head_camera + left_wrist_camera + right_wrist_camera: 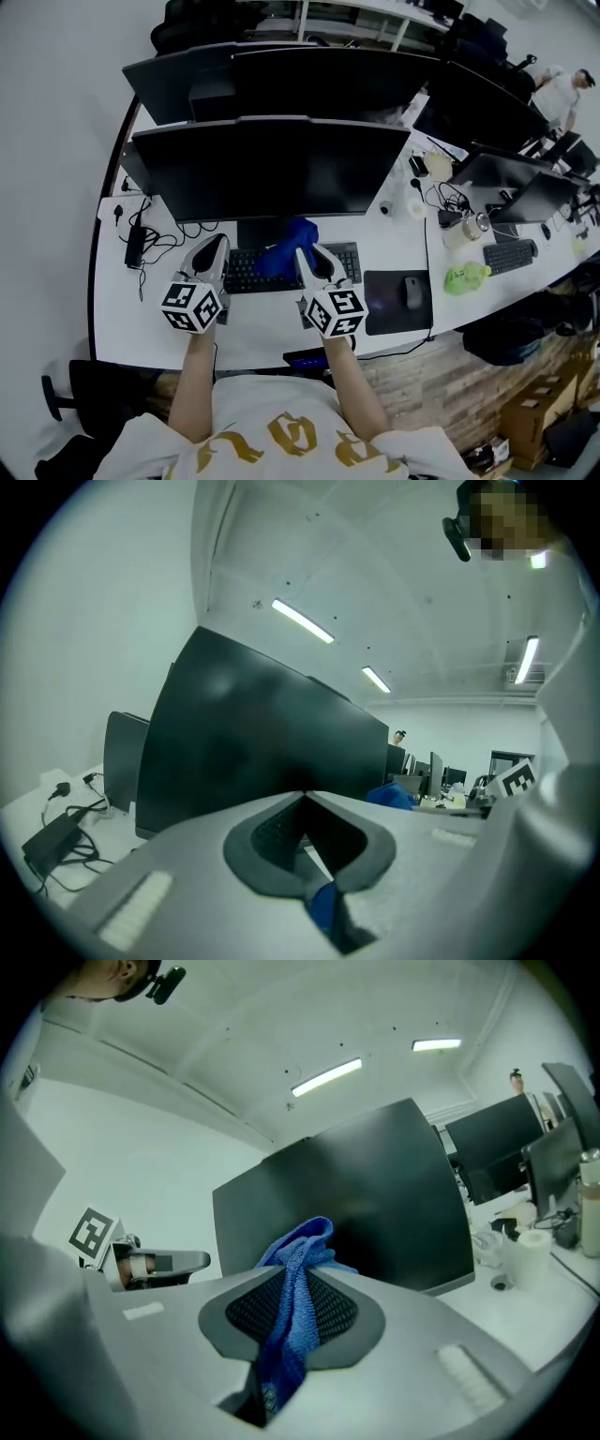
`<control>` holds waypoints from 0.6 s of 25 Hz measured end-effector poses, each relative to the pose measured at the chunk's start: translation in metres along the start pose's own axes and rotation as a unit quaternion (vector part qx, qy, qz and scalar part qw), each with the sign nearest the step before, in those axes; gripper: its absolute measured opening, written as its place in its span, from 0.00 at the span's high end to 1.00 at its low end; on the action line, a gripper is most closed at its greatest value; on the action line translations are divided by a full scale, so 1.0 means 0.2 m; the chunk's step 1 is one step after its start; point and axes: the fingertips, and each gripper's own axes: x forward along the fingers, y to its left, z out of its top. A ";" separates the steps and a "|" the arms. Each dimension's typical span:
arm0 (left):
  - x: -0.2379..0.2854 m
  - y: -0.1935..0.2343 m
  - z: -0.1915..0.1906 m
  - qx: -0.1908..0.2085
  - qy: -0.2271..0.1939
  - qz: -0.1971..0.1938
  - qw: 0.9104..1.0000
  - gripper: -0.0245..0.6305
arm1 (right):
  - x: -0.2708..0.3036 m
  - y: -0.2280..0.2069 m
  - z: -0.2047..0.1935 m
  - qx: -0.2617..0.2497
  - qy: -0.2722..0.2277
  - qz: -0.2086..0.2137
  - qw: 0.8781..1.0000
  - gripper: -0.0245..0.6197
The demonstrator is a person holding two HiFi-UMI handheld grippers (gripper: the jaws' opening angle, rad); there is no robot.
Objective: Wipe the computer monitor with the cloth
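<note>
The computer monitor (272, 169) stands dark at the back of the white desk (122, 309), and fills the left gripper view (253, 742) and right gripper view (375, 1204). My right gripper (307, 257) is shut on the blue cloth (289, 246), which hangs bunched over the keyboard (246, 272) just below the screen. In the right gripper view the cloth (292, 1283) runs between the shut jaws of the right gripper (298, 1274). My left gripper (217, 247) is beside it on the left, also low before the screen. Its jaws (305, 794) meet at the tips with nothing seen between them.
A mouse (413, 291) lies on a dark pad (386, 314) to the right, with a green object (464, 277) further right. Cables and a power adapter (134, 246) lie at the desk's left. More monitors (328, 80) stand behind. A person (561, 94) is far back right.
</note>
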 end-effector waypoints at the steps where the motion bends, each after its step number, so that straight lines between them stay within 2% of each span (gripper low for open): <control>1: -0.01 -0.03 0.01 0.000 -0.003 0.000 1.000 0.79 | -0.03 0.00 0.03 -0.004 -0.008 0.000 1.000 0.84; 9: -0.10 -0.17 0.08 -0.009 -0.044 -0.004 0.999 0.79 | -0.17 0.01 0.18 -0.027 -0.039 0.010 0.999 0.84; 15: -0.17 -0.25 0.08 -0.012 -0.055 -0.006 0.998 0.79 | -0.25 0.02 0.21 -0.036 -0.045 0.016 0.998 0.84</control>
